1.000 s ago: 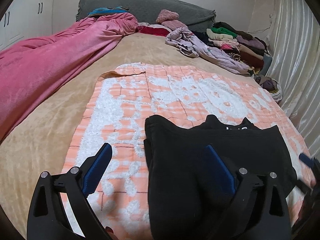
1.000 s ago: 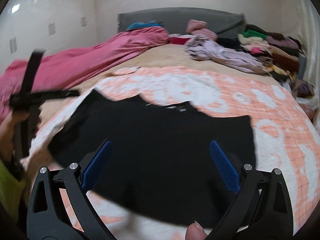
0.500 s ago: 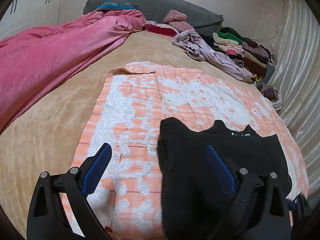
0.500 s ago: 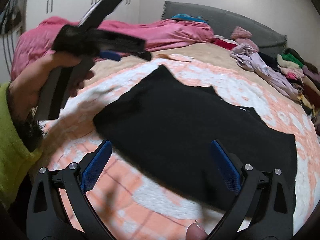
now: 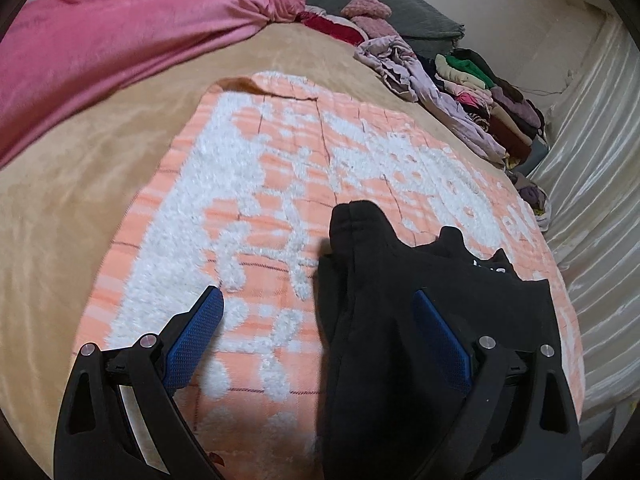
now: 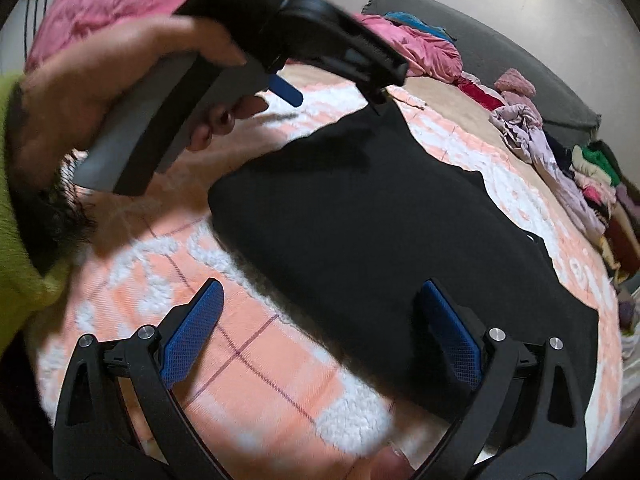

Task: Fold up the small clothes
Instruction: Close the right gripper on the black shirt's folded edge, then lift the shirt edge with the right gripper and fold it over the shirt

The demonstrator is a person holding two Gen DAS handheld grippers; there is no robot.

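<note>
Black garment (image 5: 432, 320) lies on the peach-and-white patterned blanket (image 5: 256, 208), and it now fills more of the space ahead of the left gripper (image 5: 318, 334) than it did a second ago, with its folded left edge rising as a rounded hump between the two blue pads; the right pad sits over the dark cloth, the left pad (image 5: 192, 340) over bare blanket. That gripper has its jaws spread wide and grips nothing. From the right gripper (image 6: 320, 332), also spread wide and empty, the garment (image 6: 392, 248) stretches flat ahead and to the right, its near hem just under the right pad, while the left pad is over blanket (image 6: 248, 360). The biggest change on this side: the left hand (image 6: 120, 92) and its tool, which a second ago were far off to the left and small, now loom large at upper left, blurred, raised above the garment's far corner. Whether that tool touches the cloth there I cannot tell. Beyond both tools lie the pink quilt (image 5: 132, 32), the grey headboard (image 5: 380, 4), and, further right, a heap of mixed clothes (image 5: 480, 92)
</note>
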